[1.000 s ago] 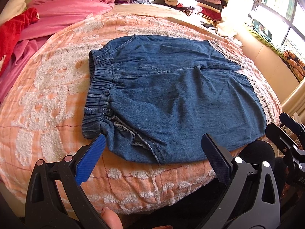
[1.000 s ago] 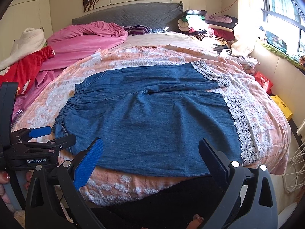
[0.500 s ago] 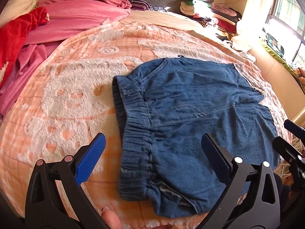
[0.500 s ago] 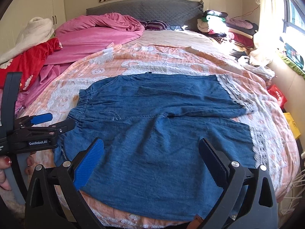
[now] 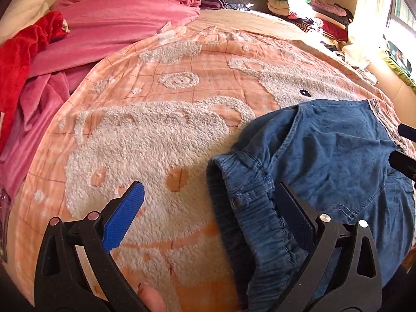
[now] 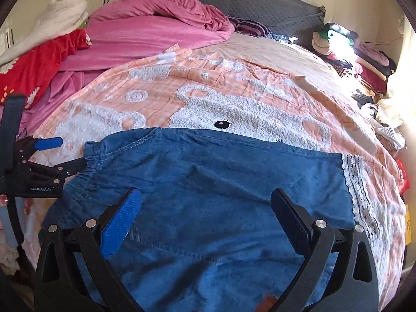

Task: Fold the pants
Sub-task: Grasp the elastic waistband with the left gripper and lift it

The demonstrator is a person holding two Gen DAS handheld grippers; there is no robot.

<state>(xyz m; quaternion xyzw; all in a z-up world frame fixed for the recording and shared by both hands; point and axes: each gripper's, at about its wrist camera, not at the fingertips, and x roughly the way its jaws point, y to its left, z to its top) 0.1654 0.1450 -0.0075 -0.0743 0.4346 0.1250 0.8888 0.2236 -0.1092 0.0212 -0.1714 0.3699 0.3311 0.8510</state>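
Your blue denim elastic-waist pants [image 6: 221, 187] cut off below, both wide-spread hand-held grippers, left [image 5: 208, 208] reading "GenRobot.AI", right [image 6: 205, 213].

- pants [image 6: 221, 187]: blue denim cloth, matt, soft weave; gathered elastic waistband [image 5: 249, 208], w/ white lace trim [image 6: 356, 182] at hem
- bed cover [image 5: 161, 135]: peach cloth w/ raised white fluffy terry patches, rough pile
- pink blanket [image 6: 156, 33]: plush, slight sheen
- left gripper [image 5: 208, 208], right gripper [image 6: 205, 210]: matt black plastic, small shiny metal rivets; one blue textured pad, one black
- headboard [image 6: 260, 2]: grey quilted fabric
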